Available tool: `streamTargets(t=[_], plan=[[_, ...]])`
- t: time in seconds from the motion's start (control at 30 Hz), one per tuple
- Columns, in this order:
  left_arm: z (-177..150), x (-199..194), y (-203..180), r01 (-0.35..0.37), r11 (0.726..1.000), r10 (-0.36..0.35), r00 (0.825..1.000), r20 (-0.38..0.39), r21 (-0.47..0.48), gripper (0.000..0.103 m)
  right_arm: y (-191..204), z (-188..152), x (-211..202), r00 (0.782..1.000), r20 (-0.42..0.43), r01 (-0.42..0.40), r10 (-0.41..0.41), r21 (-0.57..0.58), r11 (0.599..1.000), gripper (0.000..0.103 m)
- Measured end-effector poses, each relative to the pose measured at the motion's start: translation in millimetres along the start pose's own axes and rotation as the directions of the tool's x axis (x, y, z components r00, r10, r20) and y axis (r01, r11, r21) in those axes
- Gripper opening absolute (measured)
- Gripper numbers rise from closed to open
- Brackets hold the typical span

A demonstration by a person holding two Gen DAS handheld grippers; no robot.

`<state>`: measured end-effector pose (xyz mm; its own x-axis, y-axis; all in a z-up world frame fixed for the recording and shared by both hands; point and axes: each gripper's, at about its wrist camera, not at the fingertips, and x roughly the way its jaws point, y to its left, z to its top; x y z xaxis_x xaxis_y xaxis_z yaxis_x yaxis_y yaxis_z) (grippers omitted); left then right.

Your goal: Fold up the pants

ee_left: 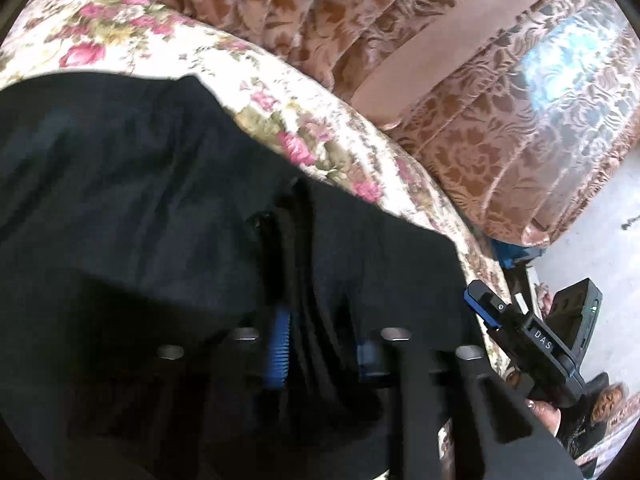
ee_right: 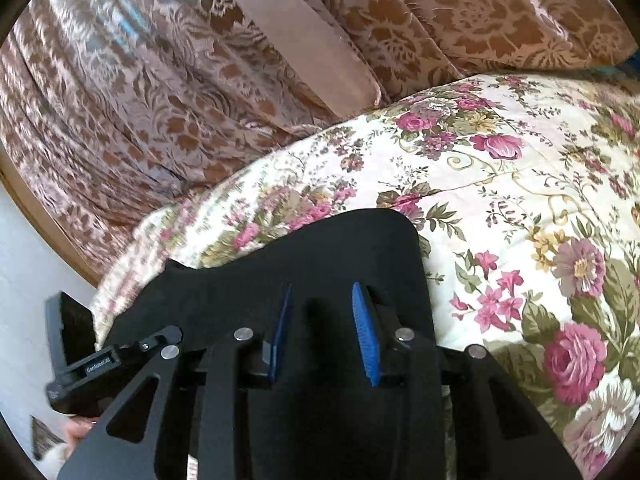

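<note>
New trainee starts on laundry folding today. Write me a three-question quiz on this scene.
1. True or false: the black pants lie on a plain white sheet.
2. What hangs in the background? A) brown patterned curtain B) bookshelf C) mirror
3. What sits between the blue pads of the left gripper?

Key:
1. False: they lie on a floral bedspread.
2. A.
3. A bunched fold of the black pants.
</note>
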<state>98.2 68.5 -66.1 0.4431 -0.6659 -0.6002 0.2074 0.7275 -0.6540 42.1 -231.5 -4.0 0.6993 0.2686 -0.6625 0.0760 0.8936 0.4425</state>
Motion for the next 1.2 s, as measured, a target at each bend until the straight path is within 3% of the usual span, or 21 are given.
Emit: streamTargets(t=[0.13,0.2,0.3,0.37,0.57,0.63,0.73,0.8,0.87,0.97,1.13,1.17,1.2], plan=[[-9,-30,-5,0.045,0.998,-0.05,0.994,0.097,0.047,0.016,2,-5,2,0.999,0.011,-0.032,0.032,-0.017,0.999,0.031],[-16,-41,-3,0.026,0.999,-0.032,0.991,0.134,0.045,0.016,3,-8,9,0.999,-0.007,-0.044,0.044,-0.022,0.999,0.03],[-23,-32,11,-0.023,1.0,0.021,0.993,0.112,0.013,0.016,2,-15,27,0.999,-0.044,-0.024,0.023,-0.029,0.999,0.029],[-28,-26,21,-0.016,1.0,0.015,0.993,0.121,0.007,0.016,2,-19,33,0.999,-0.035,-0.014,0.012,-0.068,0.998,0.029],[-28,-21,13,-0.073,0.992,0.058,0.988,0.14,0.102,0.019,3,-26,33,1.0,0.006,0.002,-0.001,-0.124,0.992,0.029],[-28,-24,14,-0.07,0.993,0.056,0.988,0.141,0.096,0.023,4,-28,31,1.0,0.013,0.002,0.0,-0.134,0.991,0.029],[-32,-38,15,-0.1,0.991,0.084,0.983,0.165,0.088,0.038,10,-29,22,0.999,0.017,0.032,-0.03,-0.146,0.989,0.029],[-35,-47,14,-0.141,0.985,0.12,0.973,0.199,0.096,0.051,15,-33,12,0.999,0.026,0.042,-0.038,-0.142,0.989,0.037],[-41,-56,15,-0.163,0.981,0.136,0.966,0.22,0.106,0.053,25,-39,-1,0.999,0.044,0.034,-0.027,-0.154,0.988,0.039],[-48,-69,22,-0.131,0.988,0.109,0.965,0.238,0.079,0.053,38,-49,-9,0.998,0.043,-0.036,0.045,-0.188,0.982,0.039],[-55,-98,38,-0.16,0.987,0.155,0.939,0.308,-0.007,0.053,63,-64,-2,0.994,0.0,-0.11,0.114,-0.255,0.961,0.039],[-56,-104,42,-0.174,0.984,0.172,0.93,0.324,-0.024,0.055,64,-65,0,0.993,-0.008,-0.116,0.118,-0.26,0.959,0.039],[-57,-113,46,-0.196,0.979,0.2,0.916,0.349,-0.046,0.064,68,-68,4,0.994,-0.017,-0.11,0.109,-0.274,0.955,0.039]])
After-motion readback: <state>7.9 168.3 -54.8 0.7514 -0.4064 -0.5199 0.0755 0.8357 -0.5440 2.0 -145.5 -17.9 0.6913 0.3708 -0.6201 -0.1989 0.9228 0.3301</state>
